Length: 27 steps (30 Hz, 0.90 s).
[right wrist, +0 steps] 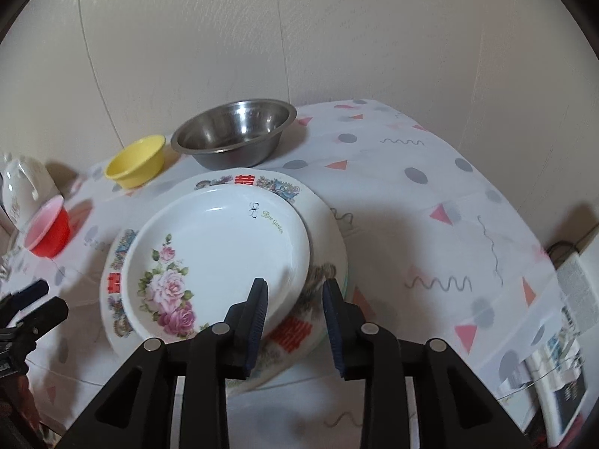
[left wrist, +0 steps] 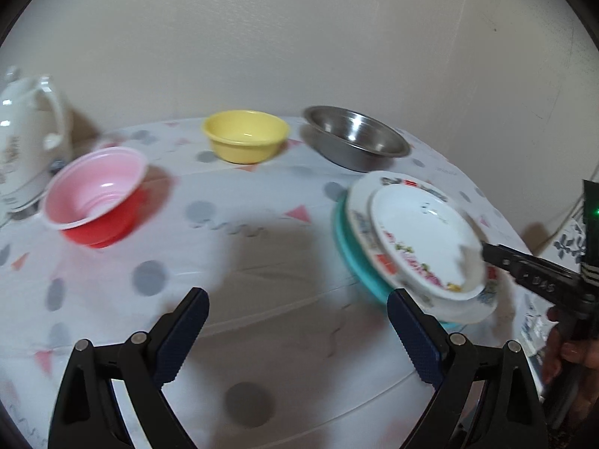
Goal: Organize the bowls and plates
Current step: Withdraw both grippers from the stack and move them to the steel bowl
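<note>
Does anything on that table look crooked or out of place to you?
The rose plate sits off-centre on the bigger patterned plate, shifted toward its left edge, so the stack is uneven. The red bowl also appears tipped on its side, mouth facing outward. Nothing looks spilled or broken.

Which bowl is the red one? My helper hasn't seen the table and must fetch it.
Start at the white kettle at the table's left edge. Right beside it stands the red bowl, tipped toward the camera. Unlike the yellow bowl and steel bowl, it is pink inside with a white rim.

White kettle (left wrist: 28,138) at table edge; patterned tablecloth (right wrist: 430,202).
</note>
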Available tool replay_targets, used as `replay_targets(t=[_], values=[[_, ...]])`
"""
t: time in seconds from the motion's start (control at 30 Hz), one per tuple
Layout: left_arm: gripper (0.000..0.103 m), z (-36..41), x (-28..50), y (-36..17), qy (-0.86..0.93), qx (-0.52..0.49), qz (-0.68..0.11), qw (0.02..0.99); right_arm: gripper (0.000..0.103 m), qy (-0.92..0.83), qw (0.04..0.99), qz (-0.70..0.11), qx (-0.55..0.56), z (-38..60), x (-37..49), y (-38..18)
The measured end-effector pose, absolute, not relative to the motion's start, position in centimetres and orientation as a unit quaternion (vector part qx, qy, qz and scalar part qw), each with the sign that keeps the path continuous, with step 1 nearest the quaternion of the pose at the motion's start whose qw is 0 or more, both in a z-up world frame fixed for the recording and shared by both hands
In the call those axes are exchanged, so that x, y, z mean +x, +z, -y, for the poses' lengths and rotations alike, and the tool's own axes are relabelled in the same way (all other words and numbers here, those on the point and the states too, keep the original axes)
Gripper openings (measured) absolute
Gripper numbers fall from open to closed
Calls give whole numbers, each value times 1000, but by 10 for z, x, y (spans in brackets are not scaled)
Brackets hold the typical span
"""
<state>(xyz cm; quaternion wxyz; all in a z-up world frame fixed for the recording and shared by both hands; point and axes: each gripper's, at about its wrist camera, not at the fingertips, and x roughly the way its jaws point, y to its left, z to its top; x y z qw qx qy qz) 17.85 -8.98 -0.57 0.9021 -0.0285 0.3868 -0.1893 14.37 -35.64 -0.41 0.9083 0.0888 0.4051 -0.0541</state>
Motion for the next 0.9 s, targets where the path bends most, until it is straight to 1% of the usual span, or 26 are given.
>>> replay_targets(t=[0.13,0.27,0.53,0.9], values=[[97,78,167,-8,-163,-9,-371,914,31,-53,913,-388,111,354,127,-4],[97,76,156,-7,-140,15,-359,922,31,-52,921,-371,107,344,113,-1],[97,82,133,-2,-150,29,-353,923,32,-25,923,-360,135,325,88,-1],[100,88,126,8,-156,46,-337,927,32,-12,933,-345,105,312,83,16]])
